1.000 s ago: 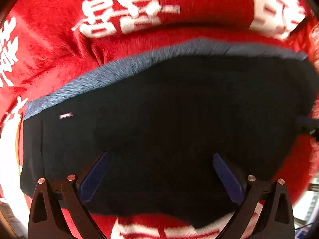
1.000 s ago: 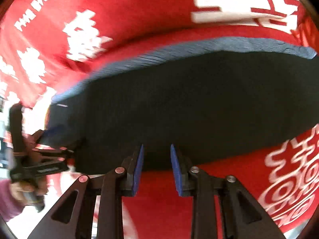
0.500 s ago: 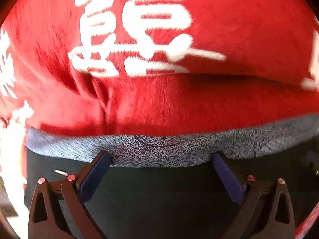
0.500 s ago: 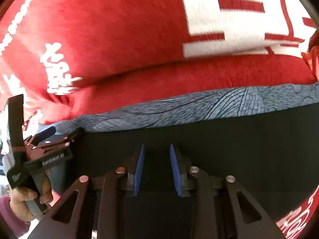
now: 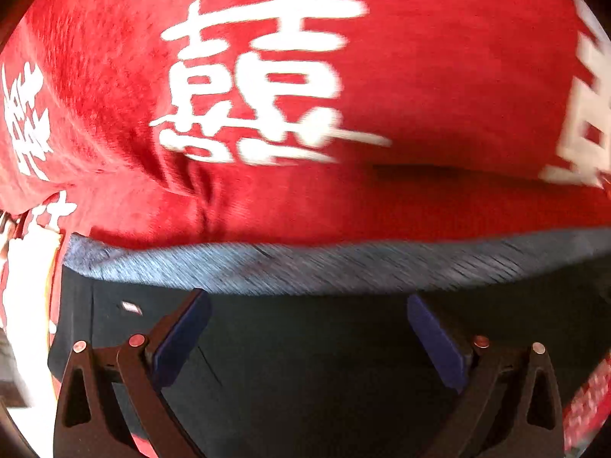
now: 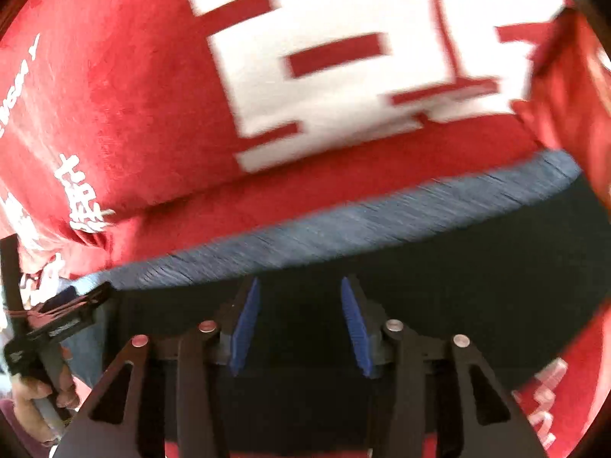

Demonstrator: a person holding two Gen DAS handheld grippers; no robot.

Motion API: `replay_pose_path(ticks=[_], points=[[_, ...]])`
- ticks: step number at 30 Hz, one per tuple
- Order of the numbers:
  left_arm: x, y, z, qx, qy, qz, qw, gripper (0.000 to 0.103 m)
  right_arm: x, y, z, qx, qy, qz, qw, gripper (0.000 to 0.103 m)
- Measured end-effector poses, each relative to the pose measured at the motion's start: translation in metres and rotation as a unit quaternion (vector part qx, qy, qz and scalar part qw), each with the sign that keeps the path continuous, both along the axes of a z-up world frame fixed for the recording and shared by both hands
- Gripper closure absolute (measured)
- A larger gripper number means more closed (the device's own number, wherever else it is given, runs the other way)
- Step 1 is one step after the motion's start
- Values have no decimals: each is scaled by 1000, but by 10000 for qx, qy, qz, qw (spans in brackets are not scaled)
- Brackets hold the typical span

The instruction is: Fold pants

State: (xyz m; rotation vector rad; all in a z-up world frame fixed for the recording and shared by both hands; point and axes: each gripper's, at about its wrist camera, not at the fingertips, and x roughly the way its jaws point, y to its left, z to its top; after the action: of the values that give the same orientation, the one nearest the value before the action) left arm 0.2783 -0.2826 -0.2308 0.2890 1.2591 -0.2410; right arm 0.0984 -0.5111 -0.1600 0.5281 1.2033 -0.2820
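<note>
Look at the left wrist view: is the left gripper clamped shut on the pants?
No. The left gripper stands wide open over the dark pants, its blue pads far apart with nothing pinched.

Bright even light, strong fisheye bending with dark corners, motion blur across both views

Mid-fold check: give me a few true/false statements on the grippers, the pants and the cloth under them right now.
1. The left gripper is open. True.
2. The right gripper is shut on the pants. False: its jaws stand apart with nothing pinched between them.
3. The pants lie on a red cloth printed with white characters. True.
4. The grey band runs along the pants' near edge. False: it lies on the far edge, beyond the fingertips.
</note>
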Motion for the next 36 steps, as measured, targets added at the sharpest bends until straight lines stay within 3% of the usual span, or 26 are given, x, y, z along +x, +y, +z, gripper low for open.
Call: replay_pose_path(ticks=[3,5,8,11,14,18,24,28,32,36], points=[[-43,-22,5,-56,47,-276,9996,0,-40,-24,1,-63,198,-393,9990,55],[-58,-38,-6,83,146,-355,9992,0,-65,-37,0,-129,342,-668,9971,55],[-73,-40,-29,224,360,-126,9990,0,-93,-60,3,-295,439,-909,9945,55],[-70,-35,-32,31,336,200,9992,0,-103,-75,7,-417,404,-905,9942,55],[-69,-38,-33,148,314,222,9992,0,-107,-89,12,-494,334,-813,9949,55],[-71,-43,-37,336,236,222,9989,0,-105,-93,4,-380,365,-623,9967,53],[-75,-41,-43,262,239,436,9984,0,-92,-92,-4,-301,392,-374,9981,51],[-76,-38,-41,272,236,544,9979,0,-74,-86,10,-28,-59,-137,9999,51],[-78,-38,-39,246,244,608,9975,0,-33,-63,1,332,-231,370,9985,51],[-76,-36,-41,244,288,646,9972,0,-3,-37,-23,-21,41,838,9965,49]])
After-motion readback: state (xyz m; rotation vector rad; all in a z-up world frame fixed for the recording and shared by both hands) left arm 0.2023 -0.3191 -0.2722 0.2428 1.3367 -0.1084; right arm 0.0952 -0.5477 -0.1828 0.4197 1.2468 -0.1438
